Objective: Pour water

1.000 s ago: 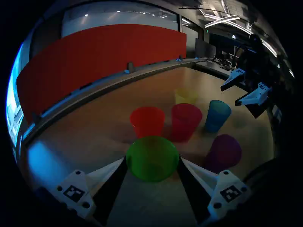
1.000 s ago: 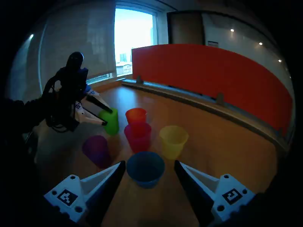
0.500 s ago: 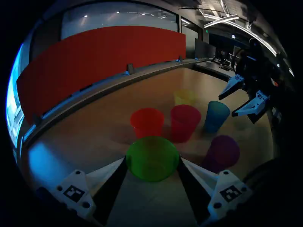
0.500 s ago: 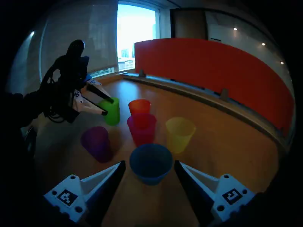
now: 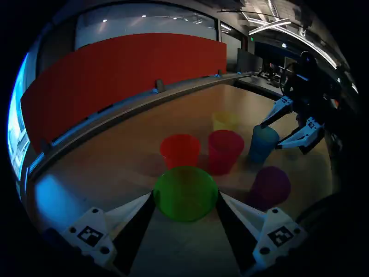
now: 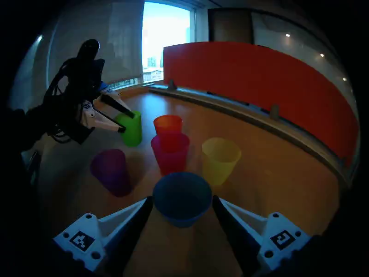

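the left gripper [image 5: 185, 196] pinched the green cup [image 5: 185, 205] at bottom centre, while the right gripper [image 6: 181, 199], spread cup-wide, flanked the blue cup [image 6: 182, 210], grip uncertain, so a loose hold could have let it slip and topple the pink cup [image 6: 170, 152] just above.

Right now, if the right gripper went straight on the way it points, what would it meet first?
The blue cup, sitting between the right gripper's fingers; the pink cup stands just beyond, how far is unclear.
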Tool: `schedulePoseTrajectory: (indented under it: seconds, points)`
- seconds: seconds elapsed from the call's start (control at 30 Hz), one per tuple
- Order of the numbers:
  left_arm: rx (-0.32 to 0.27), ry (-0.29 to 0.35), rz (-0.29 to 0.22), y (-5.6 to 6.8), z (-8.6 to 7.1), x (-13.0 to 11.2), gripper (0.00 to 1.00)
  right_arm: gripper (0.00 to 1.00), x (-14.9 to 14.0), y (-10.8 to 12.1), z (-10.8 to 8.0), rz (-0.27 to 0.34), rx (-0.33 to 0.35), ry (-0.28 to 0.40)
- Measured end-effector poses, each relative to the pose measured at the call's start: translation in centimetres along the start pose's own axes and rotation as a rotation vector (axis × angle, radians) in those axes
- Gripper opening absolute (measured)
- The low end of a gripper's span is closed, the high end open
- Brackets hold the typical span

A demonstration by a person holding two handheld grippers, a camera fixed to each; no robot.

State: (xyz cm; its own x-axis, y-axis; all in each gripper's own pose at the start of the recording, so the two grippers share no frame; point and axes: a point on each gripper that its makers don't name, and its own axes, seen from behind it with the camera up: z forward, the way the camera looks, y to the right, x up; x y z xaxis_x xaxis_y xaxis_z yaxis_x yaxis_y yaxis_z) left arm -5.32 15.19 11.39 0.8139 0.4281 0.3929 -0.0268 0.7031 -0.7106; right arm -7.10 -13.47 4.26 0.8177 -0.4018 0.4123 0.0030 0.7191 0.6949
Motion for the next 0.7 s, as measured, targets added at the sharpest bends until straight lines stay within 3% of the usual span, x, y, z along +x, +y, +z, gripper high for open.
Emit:
schedulePoseTrajectory:
  seconds: [0.37, 0.7]
  points:
    - [0.000, 0.005, -0.006, -0.3, -0.3, -0.1, 0.88, 1.00, -0.2, 0.2, 1.7, -0.011, -0.003, -0.011]
    - [0.000, 0.009, -0.010, -0.4, -0.4, 0.1, 0.88, 0.91, -0.7, 0.0, 2.1, -0.028, -0.001, -0.017]
